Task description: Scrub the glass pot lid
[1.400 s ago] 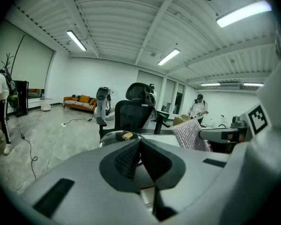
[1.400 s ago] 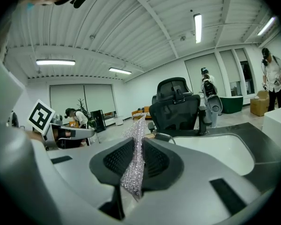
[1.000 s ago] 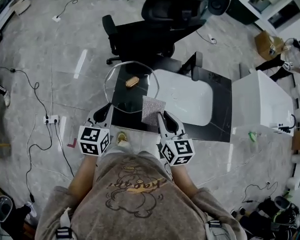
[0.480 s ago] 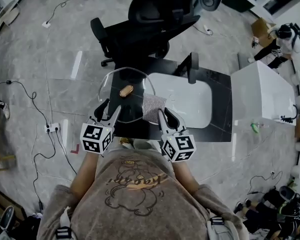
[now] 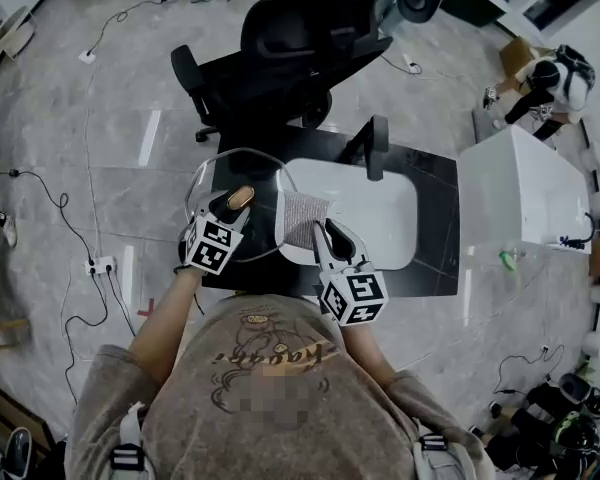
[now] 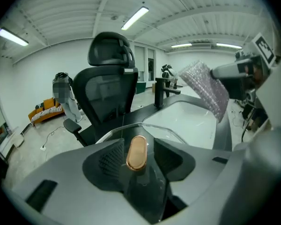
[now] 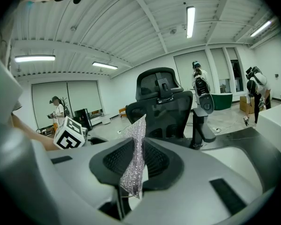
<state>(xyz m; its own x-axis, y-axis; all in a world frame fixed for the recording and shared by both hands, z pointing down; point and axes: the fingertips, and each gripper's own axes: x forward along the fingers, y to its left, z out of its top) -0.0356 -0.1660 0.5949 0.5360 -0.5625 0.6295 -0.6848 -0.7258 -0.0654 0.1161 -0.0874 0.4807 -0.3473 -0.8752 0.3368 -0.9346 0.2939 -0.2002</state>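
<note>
The round glass pot lid lies on the black counter left of the sink, with an oval golden knob on top. My left gripper reaches over the lid. In the left gripper view the knob stands between the jaws of the left gripper, which are spread wide with a gap on each side. The lid's clear rim shows beyond. My right gripper is shut on a silvery scrub cloth, held upright beside the lid; the cloth is pinched between the pads.
A white sink basin is set in the black counter, with a dark faucet behind it. A black office chair stands past the counter. A white cabinet is at the right. Cables cross the floor at the left.
My left gripper has moved forward from the counter's near edge onto the lid and its jaws have opened around the knob. The right gripper still holds the cloth in about the same place.
</note>
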